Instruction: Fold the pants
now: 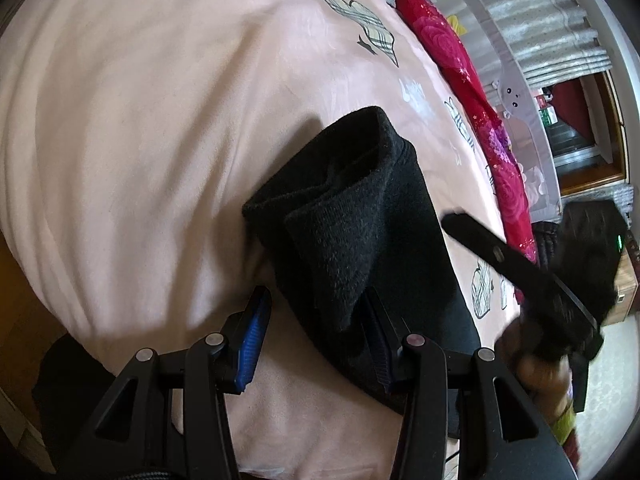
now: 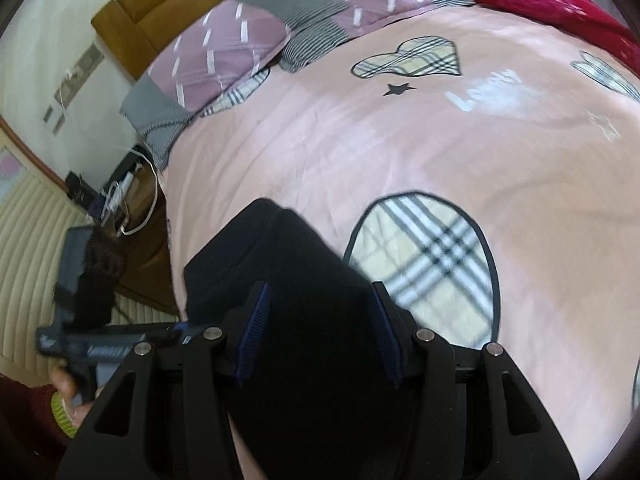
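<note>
While black pants [image 1: 360, 216] lie bundled mid-frame on the pink bedspread [image 1: 140, 120] | left gripper [image 1: 316, 336] and right gripper [image 2: 316, 332] both gape, holding nothing | pinch each corner squarely (cloth looks thick) before folding.

Black pants [image 1: 360, 216] folded at frame centre on pink bedspread [image 1: 140, 120]; left gripper [image 1: 316, 340] spread wide below, right gripper [image 1: 520, 264] blurred at right edge.

Matt fuzzy knit black pants [image 1: 352, 216]
</note>
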Action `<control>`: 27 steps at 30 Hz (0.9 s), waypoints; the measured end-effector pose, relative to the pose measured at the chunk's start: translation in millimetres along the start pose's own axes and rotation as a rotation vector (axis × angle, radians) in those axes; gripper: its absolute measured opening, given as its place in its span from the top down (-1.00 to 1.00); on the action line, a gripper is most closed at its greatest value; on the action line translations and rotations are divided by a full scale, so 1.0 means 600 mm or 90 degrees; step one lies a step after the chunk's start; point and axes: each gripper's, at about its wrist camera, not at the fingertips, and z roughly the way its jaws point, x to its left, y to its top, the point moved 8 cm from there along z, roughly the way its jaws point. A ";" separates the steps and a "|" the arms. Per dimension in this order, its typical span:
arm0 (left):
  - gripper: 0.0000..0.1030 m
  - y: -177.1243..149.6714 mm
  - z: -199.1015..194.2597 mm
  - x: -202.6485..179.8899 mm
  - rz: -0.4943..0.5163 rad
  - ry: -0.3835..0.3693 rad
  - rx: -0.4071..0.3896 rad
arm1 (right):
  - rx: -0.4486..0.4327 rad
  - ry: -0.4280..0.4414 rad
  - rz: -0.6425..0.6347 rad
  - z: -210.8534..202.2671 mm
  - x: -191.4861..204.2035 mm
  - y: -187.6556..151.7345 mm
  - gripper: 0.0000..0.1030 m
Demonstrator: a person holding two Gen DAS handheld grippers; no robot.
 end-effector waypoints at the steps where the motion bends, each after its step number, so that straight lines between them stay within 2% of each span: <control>1: 0.09 0.000 0.001 0.001 -0.003 -0.002 0.000 | 0.010 -0.001 -0.009 0.011 -0.001 0.008 -0.02; 6: 0.09 0.006 0.006 0.007 -0.024 -0.016 0.003 | 0.082 0.019 -0.058 0.072 0.008 0.029 -0.02; 10: 0.14 0.008 0.010 0.006 -0.019 -0.004 0.001 | 0.119 0.029 -0.081 0.105 0.016 0.031 0.00; 12: 0.17 0.010 0.013 0.000 -0.016 0.007 -0.004 | 0.123 0.042 -0.078 0.110 0.020 0.030 0.12; 16: 0.32 0.012 0.013 -0.003 -0.011 0.032 -0.016 | 0.112 0.069 -0.065 0.098 0.023 0.023 0.40; 17: 0.48 0.013 0.012 -0.006 -0.006 0.034 -0.019 | 0.109 0.071 -0.063 0.095 0.023 0.022 0.46; 21: 0.64 0.012 0.001 -0.026 0.012 0.025 -0.024 | 0.085 0.078 -0.068 0.065 0.033 0.022 0.52; 27: 0.67 0.011 -0.032 -0.081 0.063 0.014 -0.061 | 0.036 0.082 -0.067 -0.002 0.044 0.025 0.54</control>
